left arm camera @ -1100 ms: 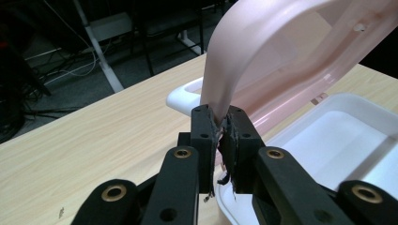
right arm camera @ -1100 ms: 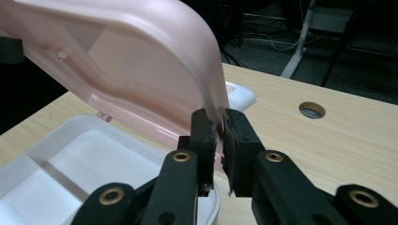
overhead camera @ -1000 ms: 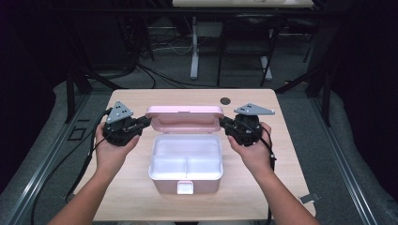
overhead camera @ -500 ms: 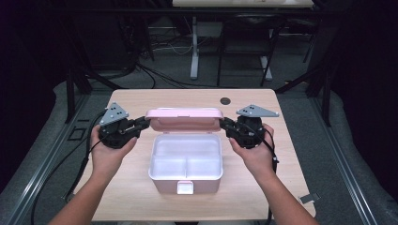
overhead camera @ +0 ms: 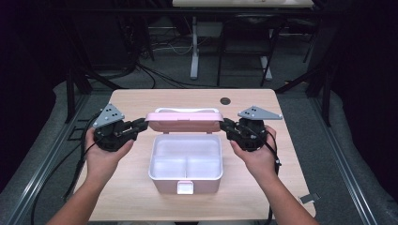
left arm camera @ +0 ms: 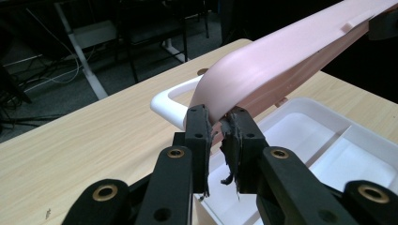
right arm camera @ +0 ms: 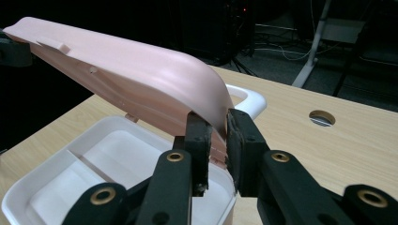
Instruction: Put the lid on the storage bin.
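Dark lab clutter, cables and table legs fill the upper part of the high view; a light wooden table occupies the centre. At mid-frame sits a white rectangular plastic lunch box with a pink outer wall, its front latch tab pointing toward the bottom edge.

Its pink, rounded plastic lid is raised at the box's far side, tilted, with a white carry handle showing behind it.

Left gripper pinches the lid's left end, right gripper its right end. In each gripper view the jaws stand narrow, with the lid's edge between the pads, apparently clamped. Judgement: a hold at both ends keeps the lid level and lets it swing without twisting.

Contents: two compartments split by a low divider; both look empty.
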A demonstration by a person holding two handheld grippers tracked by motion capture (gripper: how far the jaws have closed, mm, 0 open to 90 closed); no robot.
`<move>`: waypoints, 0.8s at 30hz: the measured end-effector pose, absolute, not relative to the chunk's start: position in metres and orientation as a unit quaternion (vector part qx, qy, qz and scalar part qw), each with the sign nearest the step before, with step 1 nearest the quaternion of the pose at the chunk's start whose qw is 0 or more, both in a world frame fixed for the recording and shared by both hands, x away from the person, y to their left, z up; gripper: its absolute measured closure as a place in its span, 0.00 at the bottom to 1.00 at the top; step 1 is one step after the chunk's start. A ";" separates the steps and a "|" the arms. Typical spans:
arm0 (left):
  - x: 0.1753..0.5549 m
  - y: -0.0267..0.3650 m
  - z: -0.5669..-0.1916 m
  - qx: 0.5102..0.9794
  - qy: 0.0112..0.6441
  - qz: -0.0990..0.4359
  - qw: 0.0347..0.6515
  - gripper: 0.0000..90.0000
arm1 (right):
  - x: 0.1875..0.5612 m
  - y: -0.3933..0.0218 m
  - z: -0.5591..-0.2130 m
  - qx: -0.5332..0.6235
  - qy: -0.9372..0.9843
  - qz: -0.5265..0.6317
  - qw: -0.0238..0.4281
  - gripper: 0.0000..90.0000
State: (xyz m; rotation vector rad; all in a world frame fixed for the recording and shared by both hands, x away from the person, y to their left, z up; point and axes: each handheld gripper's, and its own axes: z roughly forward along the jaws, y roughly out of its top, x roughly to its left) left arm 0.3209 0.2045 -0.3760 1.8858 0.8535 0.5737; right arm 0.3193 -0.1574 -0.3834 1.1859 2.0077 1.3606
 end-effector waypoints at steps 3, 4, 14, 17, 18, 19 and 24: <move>0.319 0.205 -0.376 0.773 0.348 0.236 0.476 0.88 | 0.318 -0.158 -0.383 0.429 0.727 0.491 0.215 0.88; 0.318 0.204 -0.376 0.773 0.348 0.236 0.475 0.88 | 0.317 -0.159 -0.383 0.430 0.727 0.490 0.214 0.88; 0.311 0.204 -0.379 0.775 0.343 0.243 0.473 0.86 | 0.309 -0.161 -0.383 0.427 0.728 0.496 0.204 0.88; 0.309 0.204 -0.380 0.774 0.344 0.239 0.476 0.87 | 0.306 -0.161 -0.384 0.426 0.727 0.499 0.203 0.88; 0.308 0.205 -0.380 0.774 0.344 0.238 0.476 0.87 | 0.305 -0.162 -0.385 0.425 0.727 0.499 0.203 0.88; 0.308 0.205 -0.381 0.773 0.343 0.237 0.477 0.87 | 0.304 -0.162 -0.385 0.424 0.728 0.499 0.202 0.88; 0.304 0.206 -0.383 0.773 0.343 0.233 0.480 0.87 | 0.300 -0.164 -0.388 0.428 0.725 0.502 0.199 0.88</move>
